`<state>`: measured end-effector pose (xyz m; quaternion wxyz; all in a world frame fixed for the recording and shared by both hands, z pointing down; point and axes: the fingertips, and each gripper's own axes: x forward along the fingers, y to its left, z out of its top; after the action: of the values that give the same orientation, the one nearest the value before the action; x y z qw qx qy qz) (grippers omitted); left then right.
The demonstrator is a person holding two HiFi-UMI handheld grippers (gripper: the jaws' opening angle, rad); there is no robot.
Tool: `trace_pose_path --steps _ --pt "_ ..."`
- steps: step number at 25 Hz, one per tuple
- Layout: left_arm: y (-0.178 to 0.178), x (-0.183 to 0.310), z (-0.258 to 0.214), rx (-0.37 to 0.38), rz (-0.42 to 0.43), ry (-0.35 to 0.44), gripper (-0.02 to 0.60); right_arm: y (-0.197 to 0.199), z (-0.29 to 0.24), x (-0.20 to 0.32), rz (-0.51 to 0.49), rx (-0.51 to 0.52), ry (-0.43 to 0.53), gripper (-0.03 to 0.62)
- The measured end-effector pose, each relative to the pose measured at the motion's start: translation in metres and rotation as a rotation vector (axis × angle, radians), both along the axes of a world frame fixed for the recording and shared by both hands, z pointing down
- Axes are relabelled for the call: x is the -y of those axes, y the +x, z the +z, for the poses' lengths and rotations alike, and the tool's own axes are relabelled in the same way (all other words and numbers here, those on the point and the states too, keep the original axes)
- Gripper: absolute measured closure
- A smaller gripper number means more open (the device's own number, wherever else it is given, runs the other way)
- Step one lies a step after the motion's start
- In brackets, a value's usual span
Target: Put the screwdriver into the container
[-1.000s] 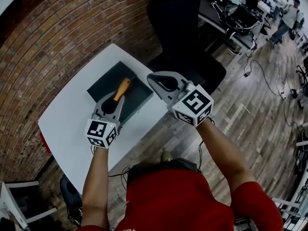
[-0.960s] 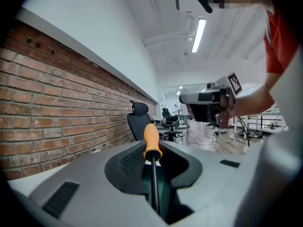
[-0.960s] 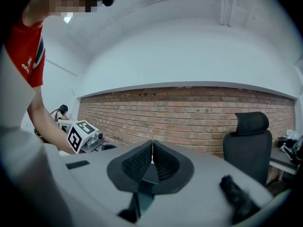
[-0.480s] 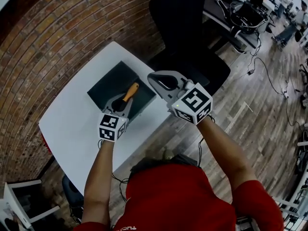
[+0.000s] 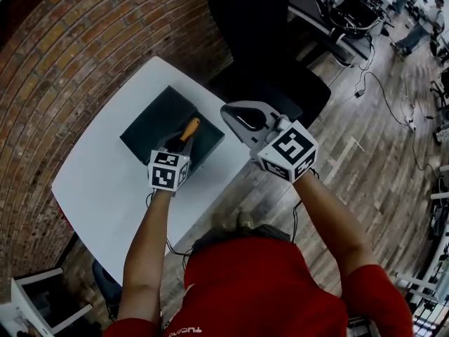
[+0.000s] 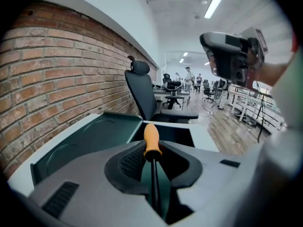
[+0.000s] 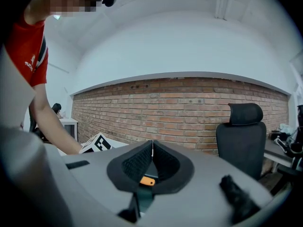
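- A brick wall (image 5: 84, 41) is seen beyond the far side of the container (image 5: 151, 121).
- A white table (image 5: 105, 181) lies under the container, with bare top showing at the container's near and left sides.
- A black office chair (image 5: 259, 41) stands off the table, past the container's far right corner.
- The container is dark green, shallow and open-topped, and nothing is seen lying in it.
- The right gripper (image 7: 152, 144) is held to the right of the container, out past the table's edge. Its 2 jaws are brought together with nothing between them.
- The left gripper (image 5: 177, 144) is held above the container's near edge and tilted downward. Its 2 jaws are clamped on the thin metal shaft of the screwdriver (image 6: 151, 137).
- The screwdriver's orange handle juts ahead of the jaws, over the container's inside. It is judged not yet to rest on the container's floor.
- The step in hand is judged to be the lowering and release:
  - The handle should be brought down close to the container's floor, inside all 4 walls.
  - Only then should the jaws be parted, so that the round tool is laid rather than dropped and little rolling is allowed.
  - The right gripper is best kept clear of the container.
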<state>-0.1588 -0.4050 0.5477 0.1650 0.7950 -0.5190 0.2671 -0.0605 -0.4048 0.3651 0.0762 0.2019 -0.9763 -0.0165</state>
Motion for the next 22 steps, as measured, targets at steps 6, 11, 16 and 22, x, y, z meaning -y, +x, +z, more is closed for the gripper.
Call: trace_pose_path --steps 6,11,16,22 --pt "-0.001 0.006 0.024 0.031 -0.006 -0.148 0.495 0.018 0.006 0.008 0.056 0.005 -0.014 0.563" --pt "-0.003 0.008 0.035 0.032 -0.016 -0.206 0.494 0.025 0.007 0.01 0.081 0.005 -0.019 0.563" --pt "-0.001 0.009 0.043 0.023 -0.013 -0.254 0.491 0.031 0.009 0.009 0.094 0.001 -0.024 0.563" --pt "0.004 0.01 0.038 -0.005 -0.014 -0.235 0.451 0.047 0.014 0.007 0.114 -0.007 -0.03 0.563"
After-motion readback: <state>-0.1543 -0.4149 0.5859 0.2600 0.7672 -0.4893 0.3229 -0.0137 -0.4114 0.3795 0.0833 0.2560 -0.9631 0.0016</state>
